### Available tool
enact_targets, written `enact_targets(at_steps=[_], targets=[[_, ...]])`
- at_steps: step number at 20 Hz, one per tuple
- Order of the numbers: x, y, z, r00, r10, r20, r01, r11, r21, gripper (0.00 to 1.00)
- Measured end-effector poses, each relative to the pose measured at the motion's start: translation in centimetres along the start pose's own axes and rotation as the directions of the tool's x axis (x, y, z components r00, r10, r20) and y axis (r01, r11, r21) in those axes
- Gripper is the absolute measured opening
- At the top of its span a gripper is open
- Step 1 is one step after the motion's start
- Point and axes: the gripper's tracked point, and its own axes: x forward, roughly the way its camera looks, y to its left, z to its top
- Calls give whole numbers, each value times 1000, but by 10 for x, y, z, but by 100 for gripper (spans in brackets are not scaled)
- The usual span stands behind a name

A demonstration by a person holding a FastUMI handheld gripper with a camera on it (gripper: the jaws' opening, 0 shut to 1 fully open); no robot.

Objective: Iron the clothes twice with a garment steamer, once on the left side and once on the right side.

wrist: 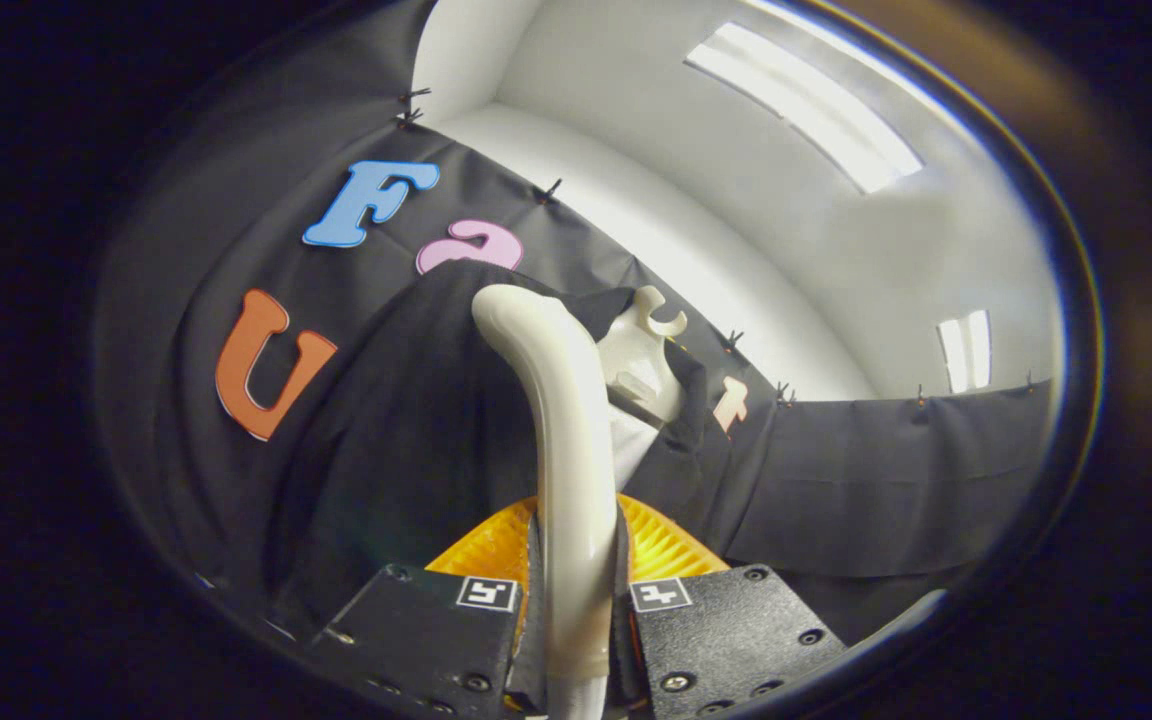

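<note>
the white ceiling [736, 200] with its long light panels [806, 105] covered the far upper part of the booth, and the black cloth wall [886, 480] ran below it, pinned along its top edge with small clips. in front of this wall hung the dark garment [406, 430], draped over a white mannequin form [636, 380] whose neck ended in a small hook shape at the top. the garment was open at the collar, so a strip of the white form showed to the right of the steamer.

the cream garment steamer [561, 440] stood upright just ahead of the fingers, and its curved upper end was near the left shoulder of the garment. its lower handle part passed down between the two fingers. the hand-held gripper [576, 610] was pinching this handle, with one finger pressed on each side of it. an orange ribbed part [666, 545] was seen just behind the fingers, on both sides of the handle.
</note>
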Motion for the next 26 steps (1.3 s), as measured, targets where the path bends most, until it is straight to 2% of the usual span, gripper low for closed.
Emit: enact_targets(at_steps=[9,26], targets=[[-40,24,-73,994,43,-99,-49,997,-57,28],[-93,45,-153,967,104,-233,-120,991,-56,28]])
